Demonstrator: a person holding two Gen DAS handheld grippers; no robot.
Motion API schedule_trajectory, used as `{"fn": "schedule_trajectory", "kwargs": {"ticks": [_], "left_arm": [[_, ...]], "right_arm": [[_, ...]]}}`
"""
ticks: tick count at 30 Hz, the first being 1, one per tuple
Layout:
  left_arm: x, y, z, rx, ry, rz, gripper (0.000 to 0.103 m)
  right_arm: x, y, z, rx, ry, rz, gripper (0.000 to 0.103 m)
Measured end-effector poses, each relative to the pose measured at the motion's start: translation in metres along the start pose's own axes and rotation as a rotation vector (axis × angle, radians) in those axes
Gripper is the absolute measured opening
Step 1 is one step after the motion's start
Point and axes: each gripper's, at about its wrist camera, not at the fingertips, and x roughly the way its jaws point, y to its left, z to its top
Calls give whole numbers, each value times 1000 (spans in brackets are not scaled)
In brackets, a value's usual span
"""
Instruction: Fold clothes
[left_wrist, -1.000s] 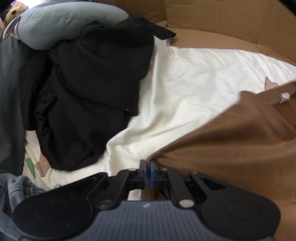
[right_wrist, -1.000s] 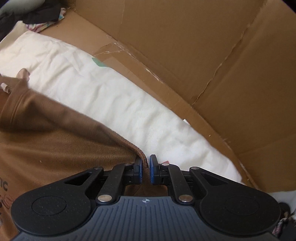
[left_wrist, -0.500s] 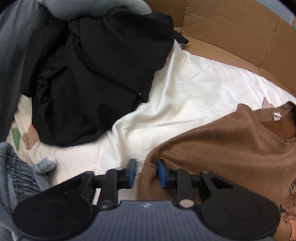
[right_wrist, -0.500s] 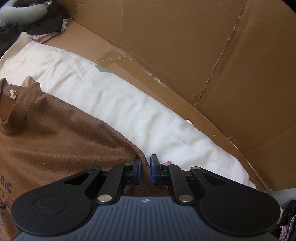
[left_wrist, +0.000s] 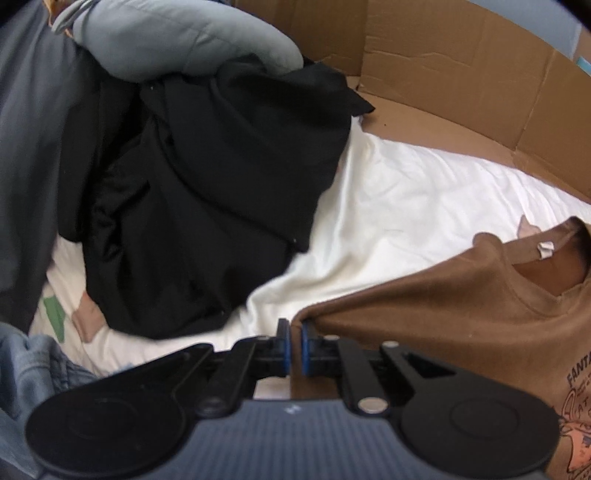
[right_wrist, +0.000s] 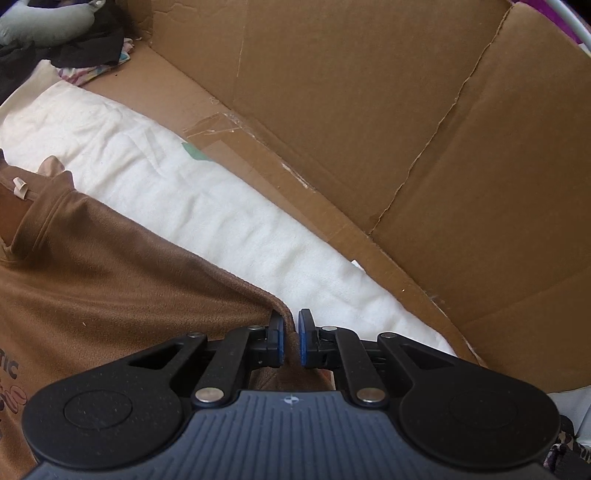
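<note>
Left wrist view: the left gripper (left_wrist: 294, 345) pinched a shoulder edge of a brown shirt (left_wrist: 461, 314), its blue pads drawn nearly together on the fabric. The shirt stretched away to the right, collar (left_wrist: 535, 273) and a small white tag (left_wrist: 545, 250) showing, with printed lettering at the far right edge. It hung over a white sheet (left_wrist: 406, 192). A heap of black clothes (left_wrist: 207, 184) lay on the sheet to the left, a grey padded item (left_wrist: 177, 37) on top of it and dark grey cloth (left_wrist: 26, 166) beside it. Blue denim (left_wrist: 33, 365) sat at the lower left. A cardboard wall (left_wrist: 443, 55) ran behind the sheet.

Right wrist view: the right gripper (right_wrist: 291, 341) was clamped on the shirt's (right_wrist: 110, 288) other shoulder edge, the cloth rising in a peak between the pads. The shirt spread to the left, collar (right_wrist: 40, 218) at the frame edge. The sheet (right_wrist: 207, 206) ran diagonally beyond it, up against the cardboard (right_wrist: 369, 110). A patterned cloth (right_wrist: 92, 72) lay far back by the black heap, though what it was could not be made out.
</note>
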Motion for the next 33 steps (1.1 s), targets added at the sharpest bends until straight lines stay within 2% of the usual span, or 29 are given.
{"fn": "schedule_trajectory", "kwargs": {"ticks": [9, 15, 18, 20, 22, 24, 27, 29, 33], "left_arm": [[-15, 7, 24, 5, -57, 13, 6], [23, 3, 22, -10, 21, 43, 7], [38, -1, 20, -14, 39, 61, 12], [36, -2, 20, -9, 34, 59, 14], [27, 0, 19, 8, 30, 59, 19], [15, 4, 18, 15, 20, 53, 24], [-3, 5, 21, 24, -11, 43, 33], [-8, -2, 24, 60, -17, 65, 33], [-12, -17, 37, 77, -57, 18, 32]], "right_arm": [[-14, -7, 12, 36, -53, -47, 6], [11, -3, 17, 32, 0, -48, 7], [27, -4, 15, 68, 21, -47, 8], [24, -4, 14, 82, 8, -42, 9], [18, -3, 13, 81, -8, -35, 12], [8, -2, 12, 58, -34, -34, 24], [-8, -1, 12, 27, -75, -21, 27], [-15, 1, 14, 15, -102, -1, 27], [-23, 12, 27, -15, -149, 44, 28]]}}
